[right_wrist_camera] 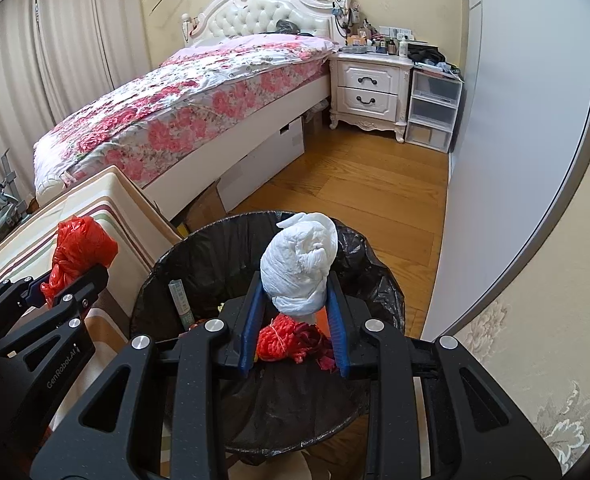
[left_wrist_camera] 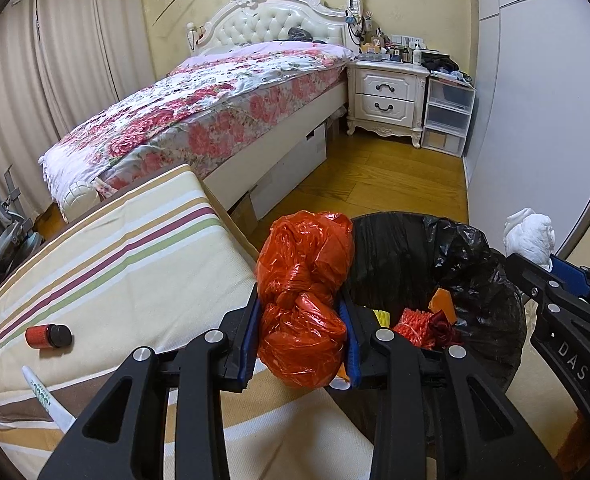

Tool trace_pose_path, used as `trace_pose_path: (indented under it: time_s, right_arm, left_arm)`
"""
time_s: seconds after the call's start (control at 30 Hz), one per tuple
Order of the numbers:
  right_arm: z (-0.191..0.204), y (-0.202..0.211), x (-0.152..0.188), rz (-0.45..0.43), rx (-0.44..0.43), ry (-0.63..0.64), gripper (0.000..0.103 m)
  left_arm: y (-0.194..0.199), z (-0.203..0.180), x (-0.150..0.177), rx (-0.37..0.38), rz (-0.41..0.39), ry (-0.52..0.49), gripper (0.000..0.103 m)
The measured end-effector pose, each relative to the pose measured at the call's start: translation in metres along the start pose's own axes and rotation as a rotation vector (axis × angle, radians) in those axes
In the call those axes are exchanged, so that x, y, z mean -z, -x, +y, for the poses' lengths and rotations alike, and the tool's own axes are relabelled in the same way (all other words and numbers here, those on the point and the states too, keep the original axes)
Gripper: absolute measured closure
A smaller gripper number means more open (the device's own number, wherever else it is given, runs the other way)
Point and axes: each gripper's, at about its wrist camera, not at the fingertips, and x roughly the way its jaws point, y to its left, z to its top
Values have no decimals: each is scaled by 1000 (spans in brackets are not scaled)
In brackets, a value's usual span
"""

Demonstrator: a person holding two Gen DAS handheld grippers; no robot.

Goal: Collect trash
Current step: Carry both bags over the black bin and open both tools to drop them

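Trash goes in now: my right gripper (right_wrist_camera: 295, 312) pinches the white wad (right_wrist_camera: 301, 266) over the bin (right_wrist_camera: 199, 248); my left gripper (left_wrist_camera: 301, 320) clamps the red bag (left_wrist_camera: 305, 280), needing a rightward shift before release.

**A bedroom with bed and furniture**

A bed (right_wrist_camera: 183, 108) with a flowered cover stands by the curtains (right_wrist_camera: 55, 60). Beside it is a white nightstand (right_wrist_camera: 369, 88) with small items on top, then clear plastic drawers (right_wrist_camera: 433, 114). The floor (right_wrist_camera: 355, 184) is wooden.
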Motion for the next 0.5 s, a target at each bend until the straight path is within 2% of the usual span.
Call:
trace_pose_path:
  time_s: [0.17,0.27,0.37,0.4,0.5]
  right_arm:
    - [2,-5,-1,5,6,-1,73]
    - [2,-6,-1,7,11,-3,72]
    - [0,-6,0,-2,22,-10,59]
    - [0,-5,0,-2,22,-11,59]
    - [-3,-5,0,-5,26,-15,56]
  left_arm:
    - [-4,-1,-2,1,11,-5,68]
    - [-7,-1,-2,-4,21,0,59]
    - [-7,0,-2,-4,20,2,53]
    - [-7,0,-2,-9,16,0,48]
    - [-7,-1,-3,-19,8,-6,44]
